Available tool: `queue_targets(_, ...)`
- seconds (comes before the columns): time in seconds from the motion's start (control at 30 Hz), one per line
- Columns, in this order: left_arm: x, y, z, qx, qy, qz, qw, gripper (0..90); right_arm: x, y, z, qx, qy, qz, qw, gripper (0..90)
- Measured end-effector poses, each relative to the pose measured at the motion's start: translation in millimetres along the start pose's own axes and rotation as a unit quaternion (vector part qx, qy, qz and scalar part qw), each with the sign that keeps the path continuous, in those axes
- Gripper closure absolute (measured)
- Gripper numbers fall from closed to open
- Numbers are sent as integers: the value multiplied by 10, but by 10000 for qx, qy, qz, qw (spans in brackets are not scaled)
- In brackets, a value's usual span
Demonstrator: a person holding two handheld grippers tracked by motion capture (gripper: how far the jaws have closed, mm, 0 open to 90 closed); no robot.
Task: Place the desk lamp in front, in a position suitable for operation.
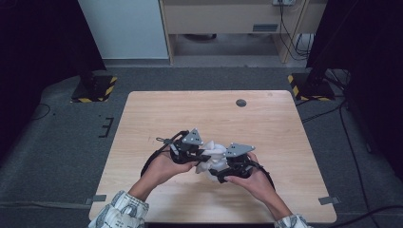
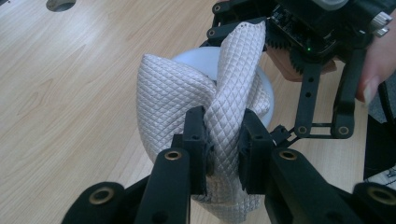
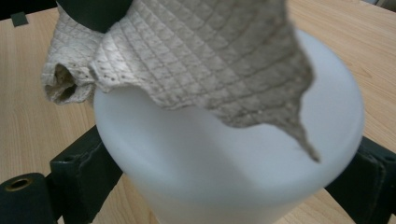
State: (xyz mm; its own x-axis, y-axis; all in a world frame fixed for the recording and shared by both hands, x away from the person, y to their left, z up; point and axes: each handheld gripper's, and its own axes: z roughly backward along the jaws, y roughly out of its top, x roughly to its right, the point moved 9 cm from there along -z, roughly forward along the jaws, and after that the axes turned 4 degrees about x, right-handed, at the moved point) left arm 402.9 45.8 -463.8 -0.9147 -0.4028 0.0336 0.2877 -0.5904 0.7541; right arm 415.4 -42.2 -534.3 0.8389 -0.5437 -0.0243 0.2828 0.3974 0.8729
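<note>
A white quilted cloth point(image 2: 187, 93) hangs bunched over a round white cup point(image 3: 224, 154). My left gripper point(image 2: 223, 140) is shut on a twisted fold of the cloth, the fabric pinched between both pads. My right gripper point(image 3: 229, 177) is shut on the cup, one jaw pressing each side of its wall. In the high view both grippers meet low in the middle of the table, the left gripper point(image 1: 187, 151) beside the cloth point(image 1: 214, 154) and the right gripper point(image 1: 223, 173) just below it. The cup's rim point(image 2: 205, 58) shows behind the cloth; its inside is hidden.
The wooden table point(image 1: 157, 118) has a round grommet hole point(image 1: 241, 102) near its far edge. Two stand bases with yellow-black stripes point(image 1: 95, 88) point(image 1: 309, 85) sit on the floor past the far corners. Cables trail at the right.
</note>
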Motion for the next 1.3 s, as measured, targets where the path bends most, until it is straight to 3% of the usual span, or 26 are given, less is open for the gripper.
queue_targets(0.17, 1, 103, -74, 94, 24, -58, 9999, 750, -5, -12, 20, -8, 24, 24, 10000, 85)
queue_targets(0.27, -109, 160, -107, 58, 318, -82, 9994, 750, -1, -19, 34, -13, 42, 34, 10000, 87)
queue_targets(0.33, -166, 111, -88, -118, 423, -95, 9990, 750, -2, -22, 38, -15, 51, 38, 10000, 87)
queue_targets(0.47, -84, 42, -22, -152, 163, -20, 9997, 752, -15, -21, 35, -16, 82, 57, 9999, 87)
queue_targets(0.67, 140, 87, -67, -196, -100, -216, 9995, 752, -57, -15, 28, -43, 148, 101, 9998, 87)
queue_targets(0.83, 72, 209, -188, -157, 35, -174, 9997, 752, -56, -17, 31, -35, 154, 102, 9998, 88)
queue_targets(0.87, 43, 222, -202, -195, 117, -236, 9995, 752, -55, -16, 32, -34, 158, 104, 9998, 88)
queue_targets(1.0, -36, 225, -212, -190, 187, -152, 9995, 753, -58, -19, 33, -41, 167, 105, 9998, 88)
queue_targets(1.13, -66, 125, -104, -183, 71, -19, 9998, 754, -58, -18, 31, -41, 167, 111, 9998, 88)
queue_targets(1.3, 51, 71, -48, -212, -122, -170, 9996, 755, -96, -10, 19, -60, 223, 142, 9996, 87)
